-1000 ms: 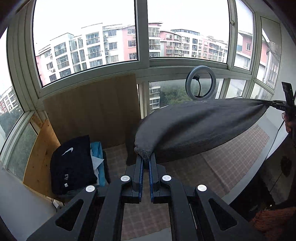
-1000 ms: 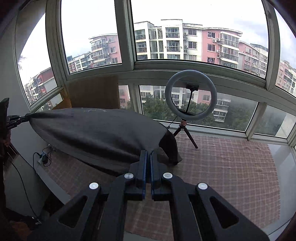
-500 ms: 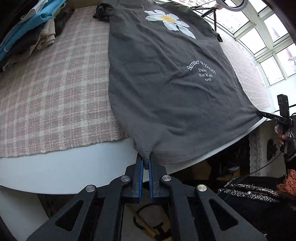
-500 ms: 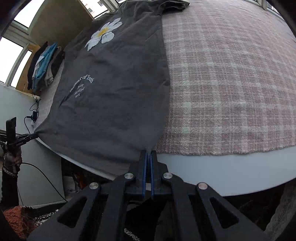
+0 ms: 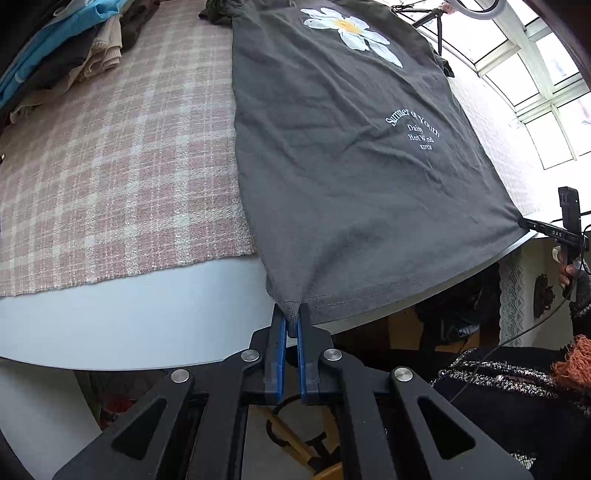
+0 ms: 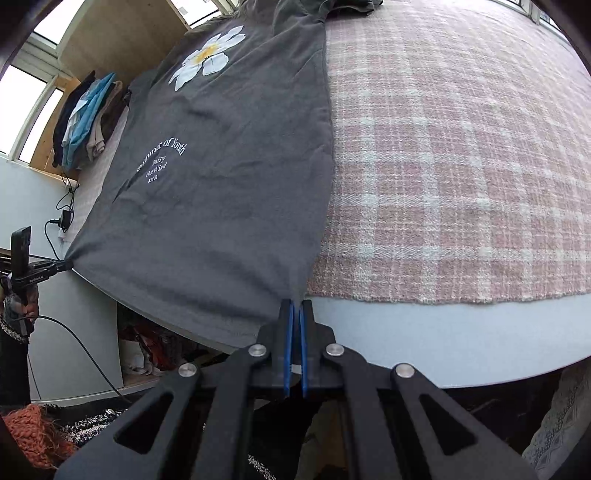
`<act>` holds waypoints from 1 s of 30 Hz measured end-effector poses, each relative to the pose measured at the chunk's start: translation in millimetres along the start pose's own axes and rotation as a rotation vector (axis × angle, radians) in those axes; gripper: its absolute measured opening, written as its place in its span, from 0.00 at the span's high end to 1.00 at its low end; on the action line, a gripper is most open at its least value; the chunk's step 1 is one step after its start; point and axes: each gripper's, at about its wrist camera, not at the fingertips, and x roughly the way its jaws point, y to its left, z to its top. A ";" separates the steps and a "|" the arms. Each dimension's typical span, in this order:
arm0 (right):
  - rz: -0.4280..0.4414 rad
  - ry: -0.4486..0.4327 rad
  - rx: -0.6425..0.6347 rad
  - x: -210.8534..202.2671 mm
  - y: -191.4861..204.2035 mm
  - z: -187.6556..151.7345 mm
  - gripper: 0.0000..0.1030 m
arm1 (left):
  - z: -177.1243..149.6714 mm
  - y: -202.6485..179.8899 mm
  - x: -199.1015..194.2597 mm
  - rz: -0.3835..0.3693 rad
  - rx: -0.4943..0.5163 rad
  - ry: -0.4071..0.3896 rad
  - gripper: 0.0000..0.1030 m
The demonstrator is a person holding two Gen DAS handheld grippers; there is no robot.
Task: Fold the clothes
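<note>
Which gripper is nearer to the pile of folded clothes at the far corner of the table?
Left. The left gripper grips the hem corner on the pile of folded clothes side; the right gripper grips the opposite hem corner.

T-shirt [image 5: 332,155] flat on tablecloth [image 5: 110,166], clothes pile [image 5: 66,55] left (far corner)

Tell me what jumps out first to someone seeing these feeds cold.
The dark grey T-shirt with its white daisy print lies spread on the pink plaid tablecloth. Each hand-held gripper, left and right, pinches a hem corner at the near table edge. A pile of clothes sits far left.
</note>
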 end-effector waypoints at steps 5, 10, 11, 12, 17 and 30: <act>-0.067 0.082 -0.039 18.9 1.7 -2.8 0.94 | -6.6 11.6 17.0 0.057 -0.051 0.107 0.88; 0.028 0.014 0.036 -33.6 -4.3 13.4 0.78 | 28.2 26.3 -35.7 0.091 -0.044 -0.013 0.87; 0.036 -0.032 0.031 -50.0 -2.3 22.8 0.77 | 40.6 29.0 -46.7 0.104 -0.037 -0.041 0.87; 0.032 -0.080 0.022 -66.3 0.8 33.3 0.75 | 52.9 31.7 -57.7 0.117 -0.029 -0.069 0.87; -0.017 -0.272 -0.025 -123.3 24.4 97.2 0.61 | 114.7 45.2 -112.8 0.179 0.009 -0.210 0.83; -0.218 -0.288 -0.082 -79.4 78.8 240.6 0.60 | 270.0 57.1 -49.5 0.214 0.167 -0.228 0.79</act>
